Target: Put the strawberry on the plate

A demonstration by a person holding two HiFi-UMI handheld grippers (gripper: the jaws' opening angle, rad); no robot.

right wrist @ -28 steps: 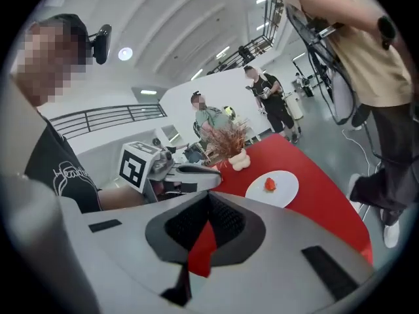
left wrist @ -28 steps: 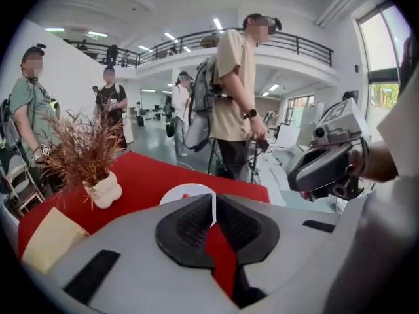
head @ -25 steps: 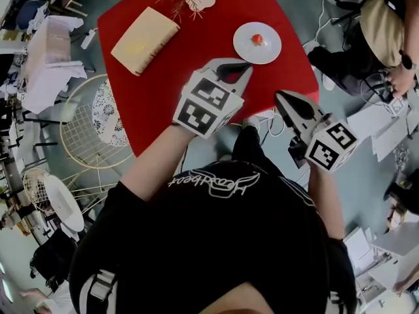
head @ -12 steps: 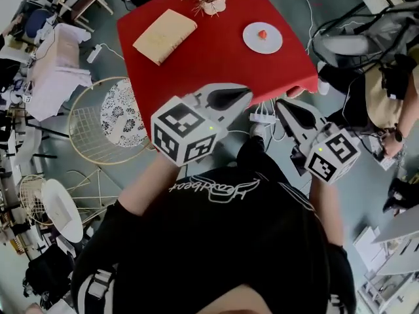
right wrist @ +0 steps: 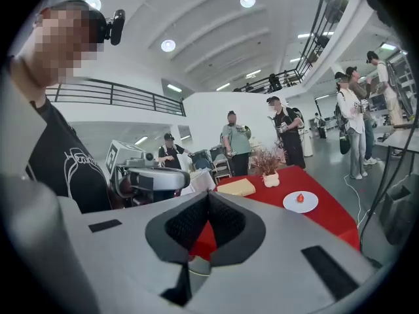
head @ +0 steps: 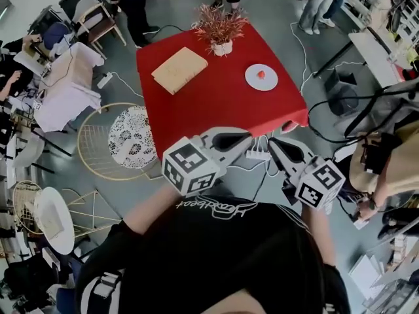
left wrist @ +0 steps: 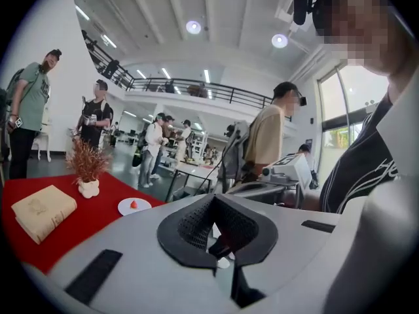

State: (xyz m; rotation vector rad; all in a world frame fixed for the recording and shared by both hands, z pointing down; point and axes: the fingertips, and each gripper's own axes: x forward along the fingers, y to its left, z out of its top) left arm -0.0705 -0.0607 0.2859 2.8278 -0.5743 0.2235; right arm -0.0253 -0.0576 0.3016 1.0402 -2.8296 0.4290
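Note:
A small red strawberry (head: 260,74) lies on a white plate (head: 253,80) near the right edge of the red table (head: 216,100). Both grippers hover off the table, in front of its near edge and well short of the plate. My left gripper (head: 247,135) is shut with nothing between its jaws, and my right gripper (head: 272,142) beside it also looks shut and empty. The left gripper view shows its closed jaws (left wrist: 212,199) with the strawberry (left wrist: 133,204) on the plate (left wrist: 123,207) far off. In the right gripper view the strawberry (right wrist: 300,198) is likewise distant from the shut jaws (right wrist: 209,195).
A tan book-like block (head: 179,69) and a potted reddish plant (head: 221,31) stand on the table's far side. A power strip (head: 258,154) with cables lies on the floor under the near edge. A round wire chair (head: 114,139) stands to the left. Several people stand around.
Both grippers have drawn back from the table and risen. The table, plate and strawberry now look smaller and farther off. Both jaws stayed shut.

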